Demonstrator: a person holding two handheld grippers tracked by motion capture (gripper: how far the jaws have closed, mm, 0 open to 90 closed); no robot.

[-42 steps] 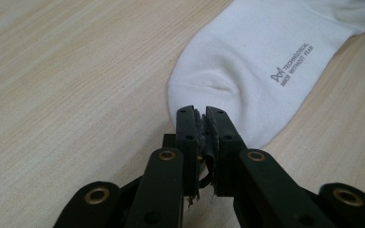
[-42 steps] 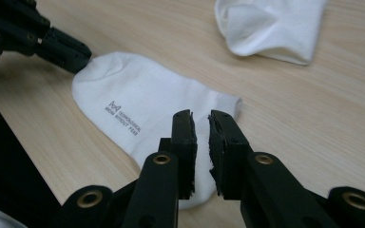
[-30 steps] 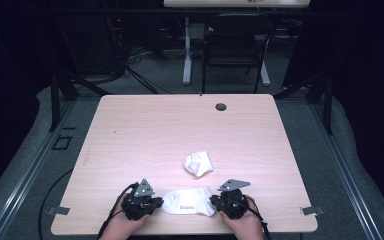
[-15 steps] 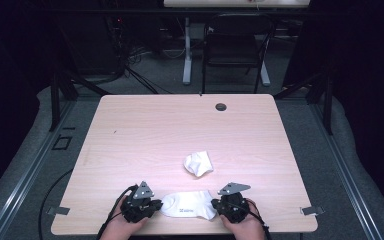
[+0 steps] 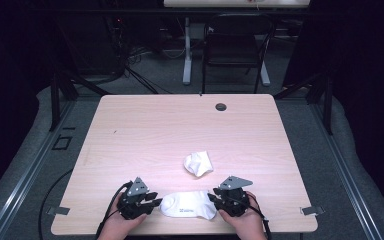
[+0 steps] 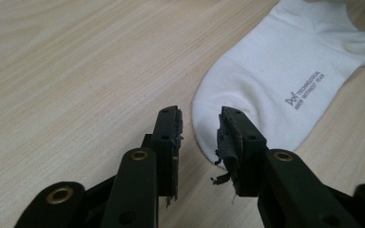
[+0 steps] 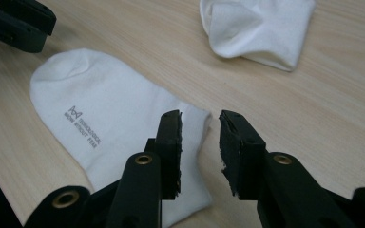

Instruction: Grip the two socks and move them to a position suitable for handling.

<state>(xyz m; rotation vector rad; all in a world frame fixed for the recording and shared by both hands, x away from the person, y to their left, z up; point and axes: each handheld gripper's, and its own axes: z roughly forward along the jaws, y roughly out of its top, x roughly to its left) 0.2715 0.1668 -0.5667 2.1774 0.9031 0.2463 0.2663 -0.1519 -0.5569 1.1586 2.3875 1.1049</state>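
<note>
A flat white sock [image 5: 187, 206] with grey lettering lies near the table's front edge, between my two grippers. My left gripper [image 5: 154, 203] is at its toe end, and in the left gripper view the sock [image 6: 275, 71] has its toe edge just under the gap. The left gripper [image 6: 199, 137] has just been opening and its pads stand off the cloth. My right gripper [image 5: 214, 198] is at the cuff end and has also just been opening. The right gripper [image 7: 199, 137] hovers over the sock's [image 7: 100, 109] cuff edge without pinching it.
A second white sock [image 5: 198, 163], crumpled [image 7: 259, 28], lies just behind the flat one. The wooden table [image 5: 180, 130] has a dark grommet [image 5: 221, 106] near its far edge. A chair [image 5: 235, 45] stands beyond it. The left gripper [image 7: 16, 23] shows far off in the right gripper view.
Both grippers' jaws have parted and let go of the sock's ends. The sock now rests flat on the table. The hands have hardly shifted.
</note>
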